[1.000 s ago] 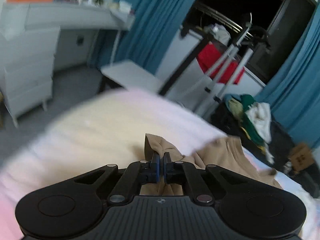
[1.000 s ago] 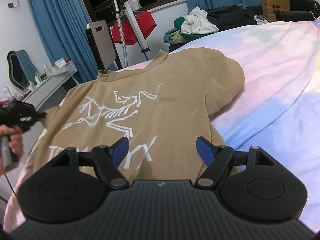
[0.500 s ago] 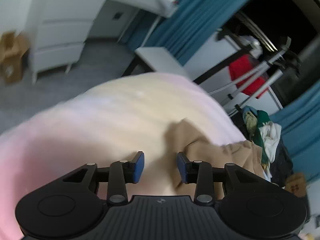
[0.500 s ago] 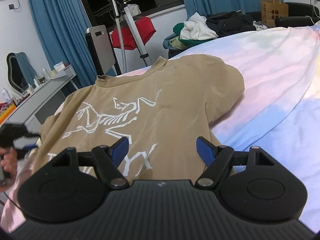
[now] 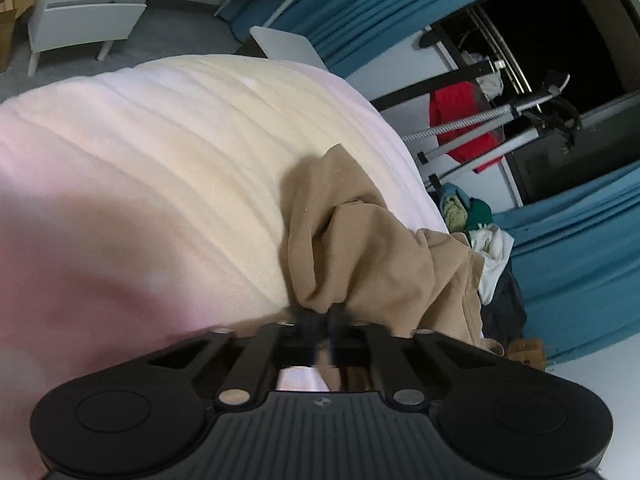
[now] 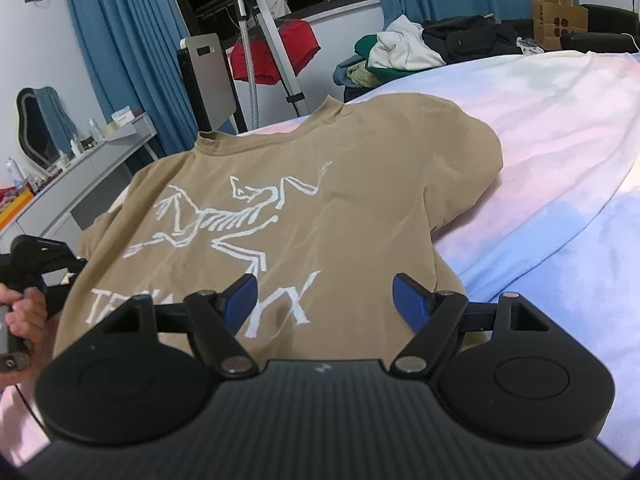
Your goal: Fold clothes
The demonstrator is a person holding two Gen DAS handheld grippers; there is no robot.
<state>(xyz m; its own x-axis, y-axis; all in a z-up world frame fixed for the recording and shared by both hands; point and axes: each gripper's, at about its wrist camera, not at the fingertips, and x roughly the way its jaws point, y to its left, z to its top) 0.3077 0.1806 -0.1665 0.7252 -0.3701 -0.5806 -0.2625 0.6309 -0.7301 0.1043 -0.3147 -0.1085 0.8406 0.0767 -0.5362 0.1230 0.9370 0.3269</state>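
We have barely begun: the shirt [image 6: 288, 216] lies flat, print up, on the bed [image 6: 560, 184], no fold made. Our left gripper [image 5: 325, 322] pinches the sleeve [image 5: 340, 240] at 9 o'clock; the right gripper [image 6: 323, 300] hovers wide open, empty, over the hem.

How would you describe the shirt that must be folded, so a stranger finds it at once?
On the bed with the pastel blanket, look toward the side near the blue curtains. The tan T-shirt lies spread there. Unlike the heaped clothes pile behind the bed, it is single, lies flat, and carries a white skeleton-bird print.
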